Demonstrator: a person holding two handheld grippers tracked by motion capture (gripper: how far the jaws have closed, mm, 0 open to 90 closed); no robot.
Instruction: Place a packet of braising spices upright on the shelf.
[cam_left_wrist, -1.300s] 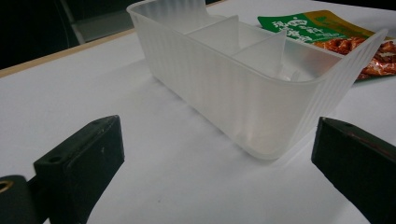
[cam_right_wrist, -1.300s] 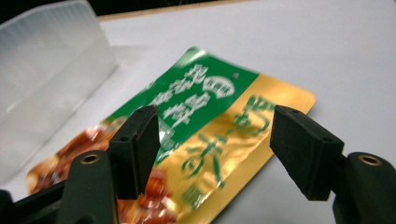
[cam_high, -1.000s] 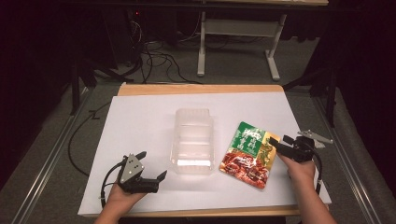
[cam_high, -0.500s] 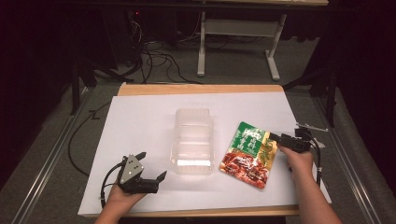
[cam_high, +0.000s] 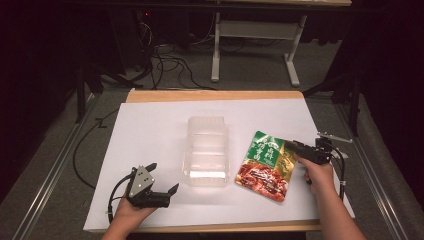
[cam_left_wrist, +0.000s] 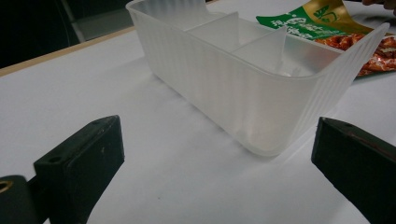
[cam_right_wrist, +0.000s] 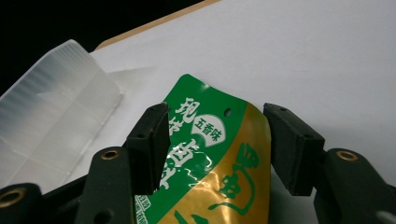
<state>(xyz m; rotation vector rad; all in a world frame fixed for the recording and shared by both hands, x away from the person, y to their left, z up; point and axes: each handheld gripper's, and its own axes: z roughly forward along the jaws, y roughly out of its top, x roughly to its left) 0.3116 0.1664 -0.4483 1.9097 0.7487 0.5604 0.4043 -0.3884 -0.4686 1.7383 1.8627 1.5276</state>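
Note:
A green, gold and red food packet (cam_high: 265, 167) lies flat on the white table, right of a clear plastic divided container (cam_high: 206, 150). My right gripper (cam_high: 289, 145) reaches in from the right over the packet's green and gold end. In the right gripper view the packet (cam_right_wrist: 210, 158) lies between the jaws of my right gripper (cam_right_wrist: 217, 123). They have just been closing and stand close to its edges without visibly pinching it. My left gripper (cam_high: 164, 176) rests open at the front left. In the left gripper view my left gripper (cam_left_wrist: 217, 140) faces the container (cam_left_wrist: 243, 88), with nothing between its jaws.
The white sheet (cam_high: 150, 130) covers a table with a wooden rim. Behind it stand a grey desk frame (cam_high: 255, 35) and loose cables (cam_high: 165, 60) on the dark floor. Metal rails run along both sides of the table.
My right gripper has slid left onto the packet's right end and its jaws have narrowed around it. The left gripper, the container and the packet have stayed put.

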